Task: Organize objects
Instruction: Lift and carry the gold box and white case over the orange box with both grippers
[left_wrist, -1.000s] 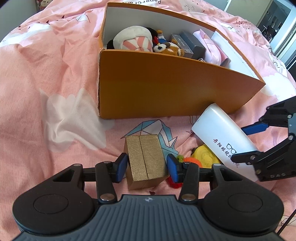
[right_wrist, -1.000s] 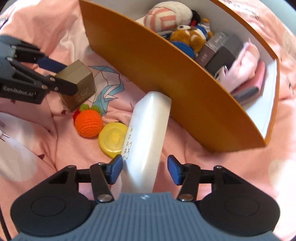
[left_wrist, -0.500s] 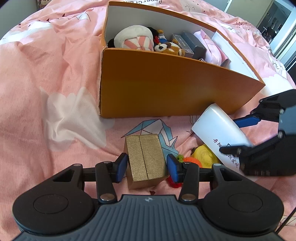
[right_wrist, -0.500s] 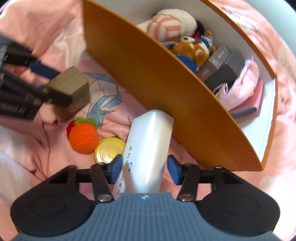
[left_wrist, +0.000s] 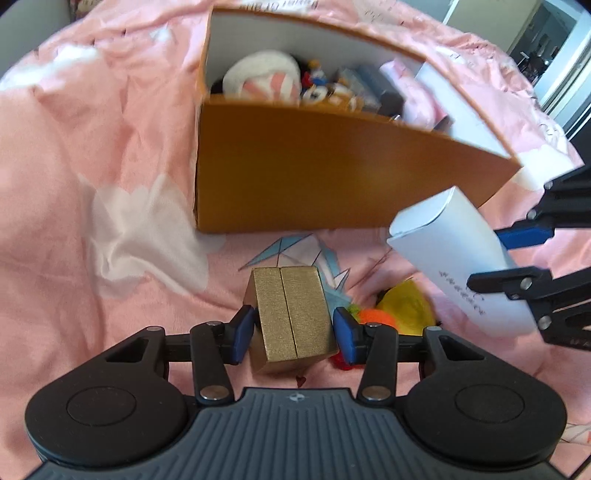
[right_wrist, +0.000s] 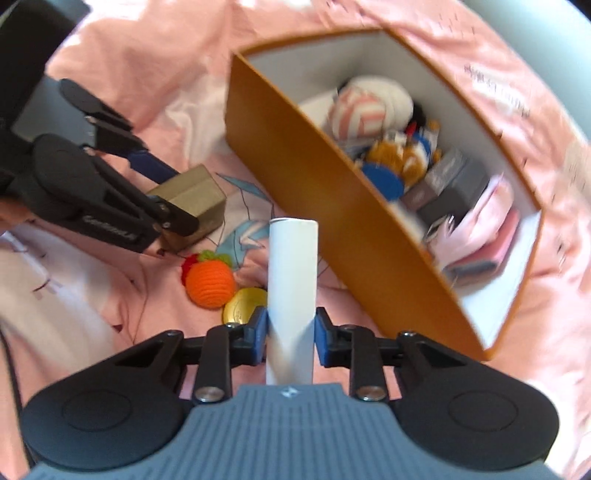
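Observation:
A gold box lies on the pink bedspread in front of the orange storage box, and my left gripper is shut on its sides. My right gripper is closing its jaws, with both pads pressed on a long white glasses box. That box is lifted off the bed and points toward the storage box. The left wrist view shows the white box tilted in the air at the right, held by the right gripper. The right wrist view shows the gold box at the left.
An orange knitted fruit and a yellow round disc lie on the bedspread between the two grippers. The storage box holds a striped plush, a small bear, grey boxes and pink cloth. A doorway shows at far right.
My right gripper has closed onto the white glasses box, lifted it off the bed and rolled it onto its narrow edge. The left gripper and the gold box have stayed put.

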